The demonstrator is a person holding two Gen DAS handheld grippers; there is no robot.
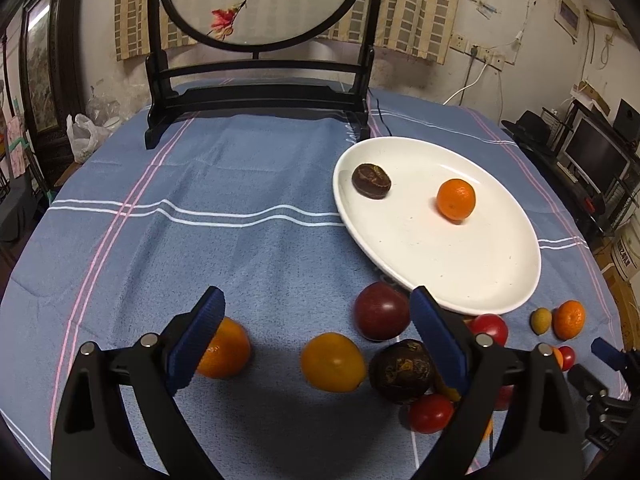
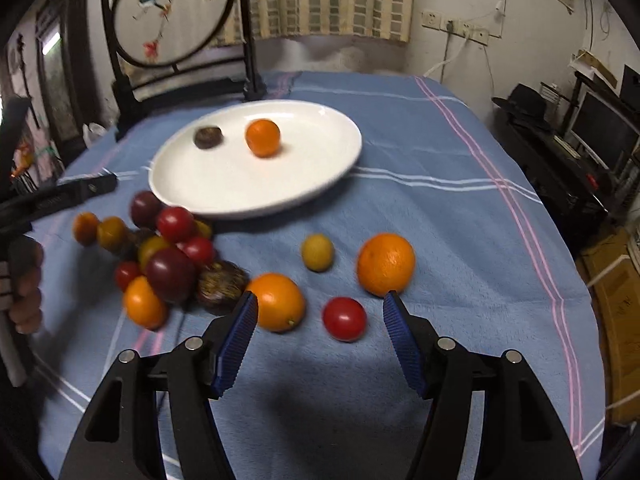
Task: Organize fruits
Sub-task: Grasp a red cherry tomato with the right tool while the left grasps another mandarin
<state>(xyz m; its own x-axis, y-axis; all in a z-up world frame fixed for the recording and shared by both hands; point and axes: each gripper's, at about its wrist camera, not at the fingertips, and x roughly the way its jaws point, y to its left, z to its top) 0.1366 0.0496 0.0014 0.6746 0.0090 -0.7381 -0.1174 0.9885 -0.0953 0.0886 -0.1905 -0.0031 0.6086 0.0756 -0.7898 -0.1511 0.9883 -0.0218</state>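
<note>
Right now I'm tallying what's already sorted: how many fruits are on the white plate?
2. An orange sits near the middle of the white plate, and a dark brown fruit lies to its left. Nothing appears hidden there.

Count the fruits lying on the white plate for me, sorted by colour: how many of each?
Orange mandarin: 1
Dark brown wrinkled fruit: 1
Total on the white plate: 2
</note>
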